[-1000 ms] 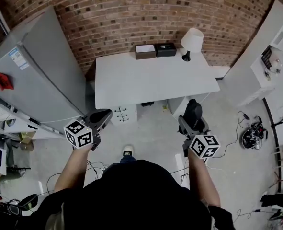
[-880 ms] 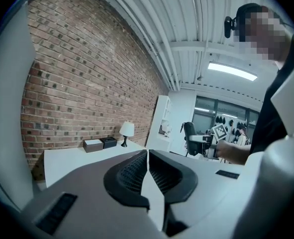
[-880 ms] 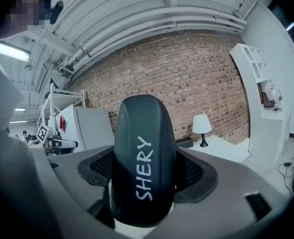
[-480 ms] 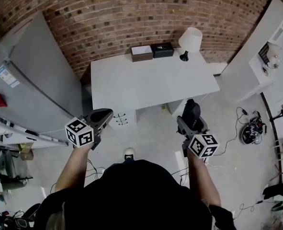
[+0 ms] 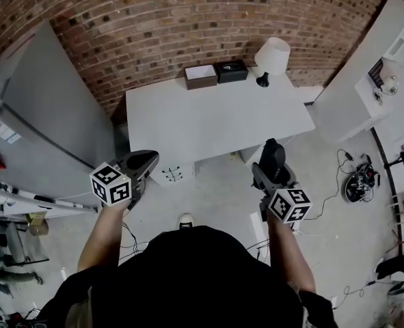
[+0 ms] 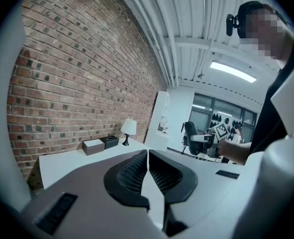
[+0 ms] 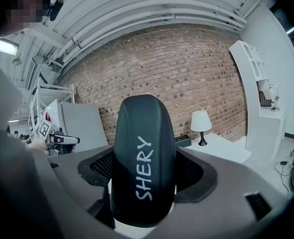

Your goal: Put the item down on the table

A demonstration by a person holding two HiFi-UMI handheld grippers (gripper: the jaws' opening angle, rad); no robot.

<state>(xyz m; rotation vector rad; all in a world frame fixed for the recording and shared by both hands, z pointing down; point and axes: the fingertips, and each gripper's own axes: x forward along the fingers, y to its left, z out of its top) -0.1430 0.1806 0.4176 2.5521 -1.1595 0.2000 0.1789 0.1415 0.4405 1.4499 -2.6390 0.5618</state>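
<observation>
A black rounded case point(image 7: 143, 164) with white lettering on its side stands upright between the jaws of my right gripper point(image 7: 146, 173), which is shut on it. In the head view the case point(image 5: 272, 157) pokes forward from the right gripper point(image 5: 271, 169), held in the air just off the near right corner of the white table point(image 5: 215, 118). My left gripper point(image 5: 139, 166) hovers off the table's near left corner; its ribbed pads point(image 6: 135, 171) meet with nothing between them. The left gripper point(image 6: 147, 169) points toward the table point(image 6: 72, 159).
At the table's far edge sit a brown box point(image 5: 200, 76), a black box point(image 5: 232, 70) and a white lamp point(image 5: 271, 59). A grey cabinet point(image 5: 48, 121) stands to the left, a white shelf unit point(image 5: 386, 80) to the right. Cables point(image 5: 355, 190) lie on the floor.
The view has shifted forward, so the table sits slightly closer to both grippers. Both grippers keep their pose, and the case stays in the right one.
</observation>
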